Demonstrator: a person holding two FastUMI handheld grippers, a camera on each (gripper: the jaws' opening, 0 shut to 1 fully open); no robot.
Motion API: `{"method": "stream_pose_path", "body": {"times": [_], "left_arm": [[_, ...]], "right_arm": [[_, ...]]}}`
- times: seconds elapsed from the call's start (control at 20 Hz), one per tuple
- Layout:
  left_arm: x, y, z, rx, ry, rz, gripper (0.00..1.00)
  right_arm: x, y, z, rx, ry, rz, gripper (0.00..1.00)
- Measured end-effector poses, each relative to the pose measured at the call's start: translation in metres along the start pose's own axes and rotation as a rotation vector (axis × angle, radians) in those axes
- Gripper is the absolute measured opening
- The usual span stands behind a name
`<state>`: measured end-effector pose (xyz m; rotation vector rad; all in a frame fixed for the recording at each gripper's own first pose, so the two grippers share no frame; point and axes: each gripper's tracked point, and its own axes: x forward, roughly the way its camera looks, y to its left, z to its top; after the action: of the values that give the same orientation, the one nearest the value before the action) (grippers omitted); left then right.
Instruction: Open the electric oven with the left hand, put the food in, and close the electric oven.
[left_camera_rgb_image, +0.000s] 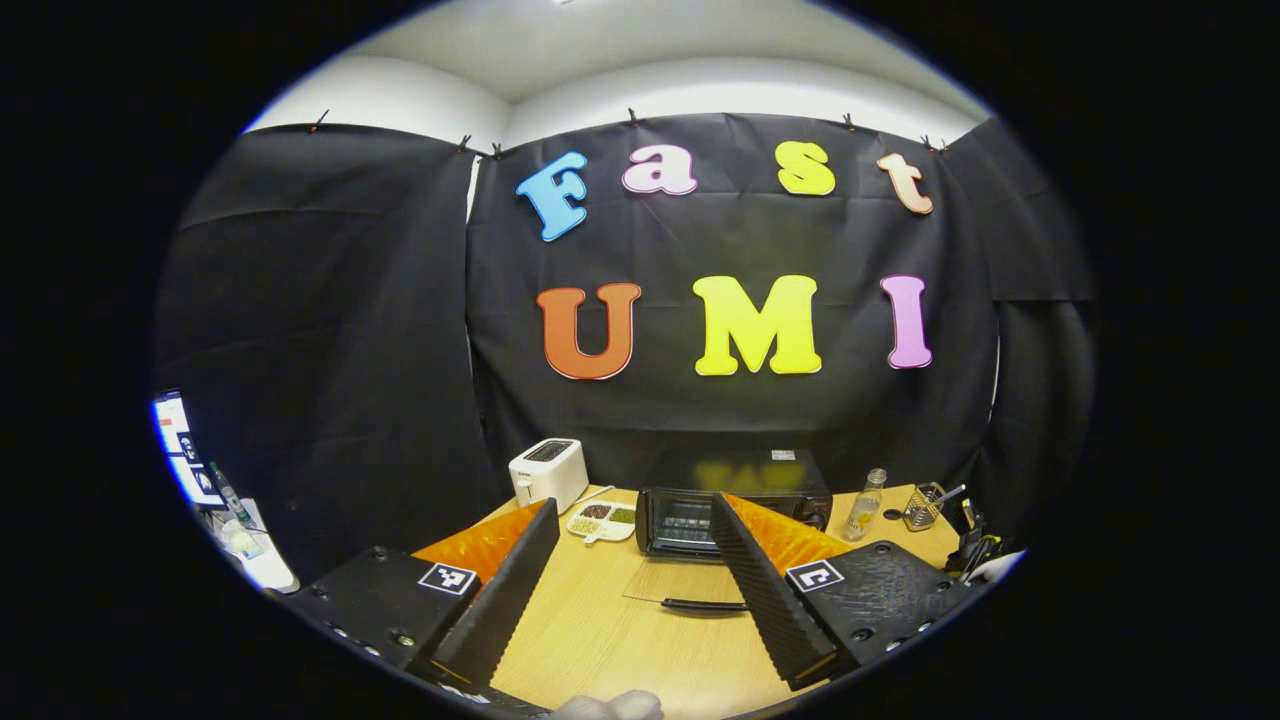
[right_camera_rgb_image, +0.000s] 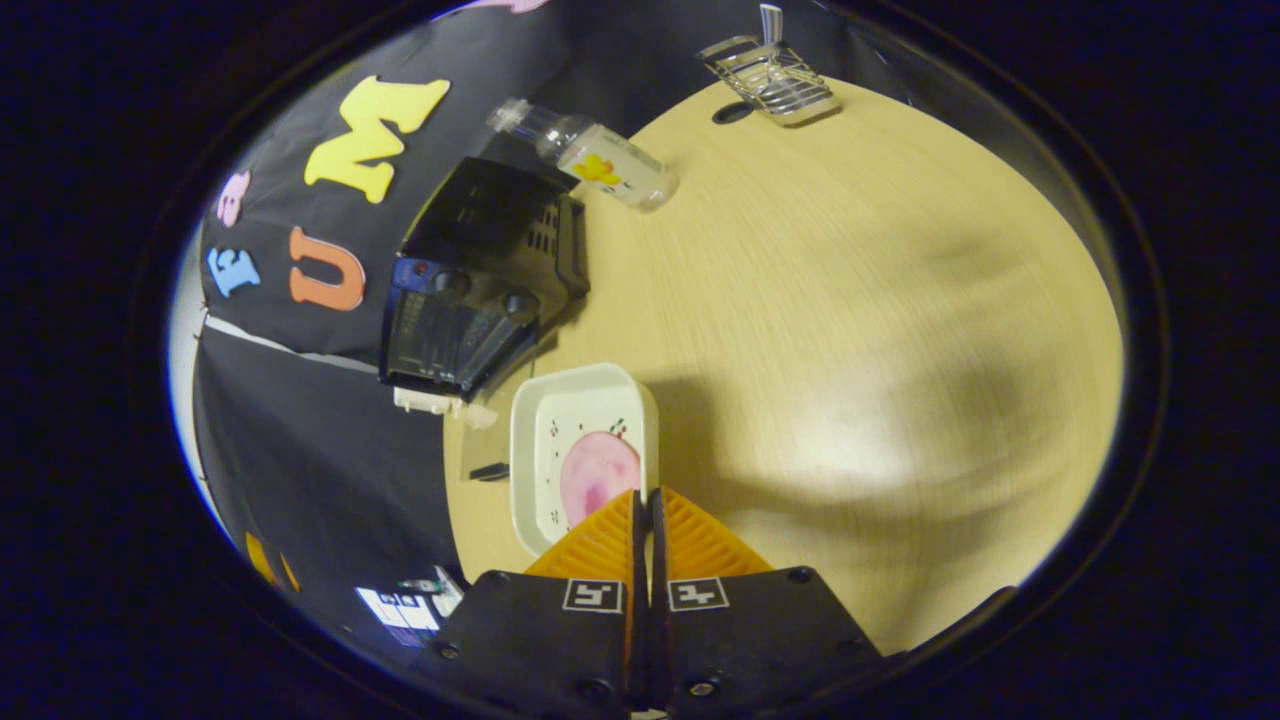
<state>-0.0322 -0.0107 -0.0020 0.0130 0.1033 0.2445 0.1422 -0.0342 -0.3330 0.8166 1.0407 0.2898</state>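
In the left gripper view, my left gripper (left_camera_rgb_image: 635, 535) hung with its fingers spread wide and nothing between them, raised above the table (left_camera_rgb_image: 600, 630) and aimed level at the booth wall. The oven (left_camera_rgb_image: 735, 500) sat straight ahead beyond the fingertips, its glass door (left_camera_rgb_image: 690, 580) already dropped flat onto the table, the dark handle (left_camera_rgb_image: 703, 605) lying just inside the right finger. A toaster (left_camera_rgb_image: 548, 472) and a snack tray (left_camera_rgb_image: 602, 520) stood beyond the left finger; a bottle (left_camera_rgb_image: 866, 503) and a wire rack (left_camera_rgb_image: 925, 505) stood past the right one.

In the right gripper view, my right gripper (right_camera_rgb_image: 646, 500) was closed tight on the near rim of the white dish (right_camera_rgb_image: 560, 420), which jutted forward from the fingertips with the pink food (right_camera_rgb_image: 600, 475) lying in it. The view was rolled hard, so the hand was evidently twisted over; the oven (right_camera_rgb_image: 480, 290) lay ahead and left of the fingertips, apart from the dish. I judged the dish stiff, smooth and breakable, with its weight hanging forward of a thin rim pinch, so it could tip or slip. The food looked soft and loose and might slide. The rim remained the sensible hold, kept level on the way in.
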Motion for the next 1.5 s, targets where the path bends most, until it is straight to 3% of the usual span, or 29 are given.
{"method": "stream_pose_path", "body": {"times": [0.35,0.6,0.65,0.85,1.2,1.5], "left_arm": [[0.001,0.027,-0.008,0.073,-0.005,-0.089,0.97],[0.007,0.056,-0.022,0.103,0.029,-0.146,0.96],[0.009,0.061,-0.025,0.111,0.038,-0.156,0.96],[0.019,0.075,-0.035,0.122,0.052,-0.166,0.97],[0.031,0.085,-0.049,0.139,0.07,-0.143,0.97],[0.046,0.095,-0.054,0.135,0.1,-0.077,0.97]], "right_arm": [[0.01,0.11,-0.039,0.082,-0.187,0.1,0.03],[0.073,0.177,-0.068,0.223,-0.324,0.158,0.0],[0.086,0.186,-0.072,0.247,-0.346,0.158,0.04],[0.149,0.222,-0.091,0.316,-0.359,0.179,0.0],[0.192,0.222,-0.035,0.436,-0.47,0.16,0.04],[0.211,0.226,0.032,0.404,-0.539,0.149,0.0]]}}
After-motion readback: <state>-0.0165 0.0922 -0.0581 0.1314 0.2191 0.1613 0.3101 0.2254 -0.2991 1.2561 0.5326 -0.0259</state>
